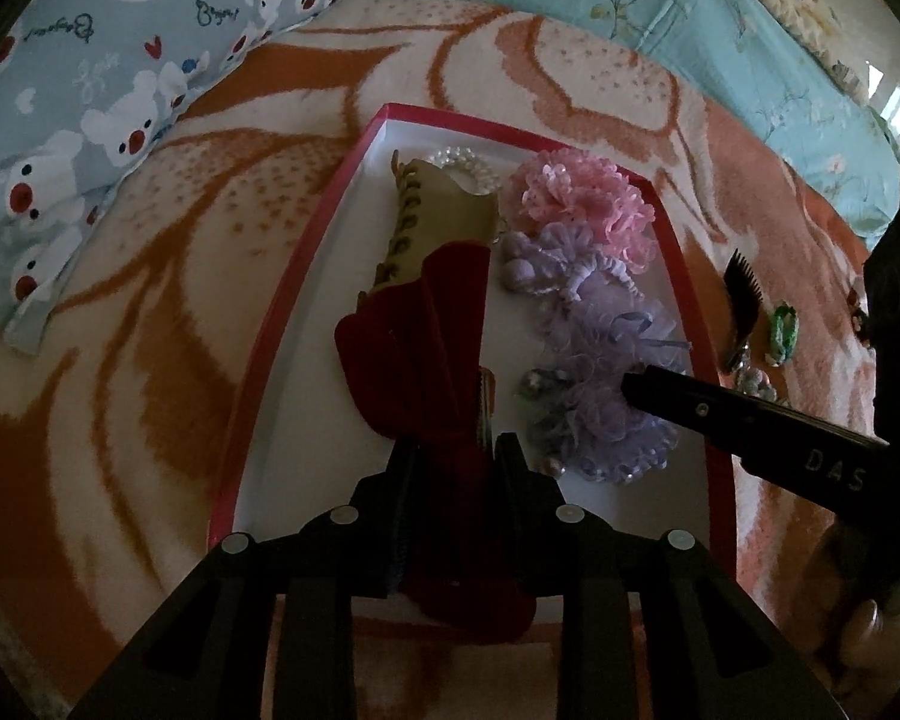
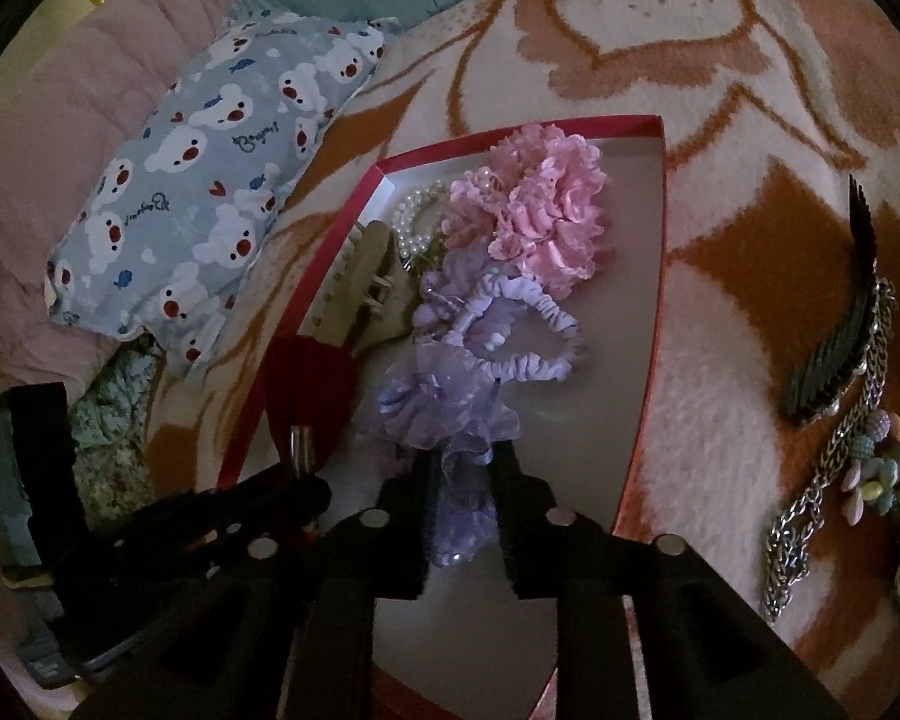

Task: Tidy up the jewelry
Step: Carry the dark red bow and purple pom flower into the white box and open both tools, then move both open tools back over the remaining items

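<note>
A red-rimmed white box [image 1: 354, 162] lies on the bed; it also shows in the right wrist view [image 2: 654, 276]. My left gripper [image 1: 456, 450] is shut on a dark red velvet bow clip [image 1: 426, 324] lying over a beige clip [image 1: 432, 210] in the box. My right gripper [image 2: 462, 462] is shut on a purple organza scrunchie [image 2: 444, 396], which sits beside a pink scrunchie [image 2: 546, 210] and a pearl bracelet [image 2: 414, 222]. The right gripper's finger shows in the left view [image 1: 720, 408], over the purple scrunchie [image 1: 606, 372].
Outside the box on the orange and white blanket [image 2: 720, 360] lie a black comb clip [image 2: 840, 324], a metal chain with pastel beads [image 2: 834, 462], and a green hair tie [image 1: 783, 330]. A blue bear-print pillow [image 1: 90, 102] lies at the left.
</note>
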`<state>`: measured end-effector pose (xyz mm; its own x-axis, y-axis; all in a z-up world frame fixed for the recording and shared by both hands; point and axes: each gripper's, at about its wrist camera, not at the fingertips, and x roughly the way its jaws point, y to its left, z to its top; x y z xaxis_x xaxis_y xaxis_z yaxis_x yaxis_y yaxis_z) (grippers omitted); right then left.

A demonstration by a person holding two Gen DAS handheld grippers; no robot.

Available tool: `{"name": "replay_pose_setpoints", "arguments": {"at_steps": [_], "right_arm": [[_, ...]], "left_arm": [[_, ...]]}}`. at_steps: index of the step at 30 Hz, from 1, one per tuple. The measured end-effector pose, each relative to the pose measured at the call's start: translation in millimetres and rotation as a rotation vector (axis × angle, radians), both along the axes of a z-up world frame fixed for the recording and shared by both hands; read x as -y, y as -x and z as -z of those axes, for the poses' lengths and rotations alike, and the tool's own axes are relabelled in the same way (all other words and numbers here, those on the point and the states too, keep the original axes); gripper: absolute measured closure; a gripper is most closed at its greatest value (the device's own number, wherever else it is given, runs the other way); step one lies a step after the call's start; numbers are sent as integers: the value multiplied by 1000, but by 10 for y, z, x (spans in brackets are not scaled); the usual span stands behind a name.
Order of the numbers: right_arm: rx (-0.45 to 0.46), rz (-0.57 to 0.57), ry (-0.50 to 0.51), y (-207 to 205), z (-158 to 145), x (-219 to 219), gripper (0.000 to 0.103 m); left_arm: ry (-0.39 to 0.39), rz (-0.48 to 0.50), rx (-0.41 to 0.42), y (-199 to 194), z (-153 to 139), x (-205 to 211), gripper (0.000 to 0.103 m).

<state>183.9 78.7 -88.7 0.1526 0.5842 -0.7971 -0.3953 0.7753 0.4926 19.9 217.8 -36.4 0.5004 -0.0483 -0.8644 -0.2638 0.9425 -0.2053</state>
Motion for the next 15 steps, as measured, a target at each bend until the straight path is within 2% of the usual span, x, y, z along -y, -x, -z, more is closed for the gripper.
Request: {"name": "replay_pose_setpoints", "arguments": {"at_steps": [3, 8, 10, 11, 15], "right_arm": [[1, 5, -16, 14, -43, 21, 65], [13, 21, -48, 41, -164, 117, 62], [17, 35, -63, 49, -213, 195, 54], [21, 45, -68, 54, -236, 244, 51], [28, 91, -82, 55, -316, 497, 50]], "left_arm": [[-6, -1, 1, 21, -24, 8, 70], [-12, -3, 18, 92, -112, 39, 49], [-13, -3, 30, 127, -169, 52, 43], [-13, -3, 37, 145, -200, 59, 42], [-11, 3, 56, 202, -292, 99, 39]]}}
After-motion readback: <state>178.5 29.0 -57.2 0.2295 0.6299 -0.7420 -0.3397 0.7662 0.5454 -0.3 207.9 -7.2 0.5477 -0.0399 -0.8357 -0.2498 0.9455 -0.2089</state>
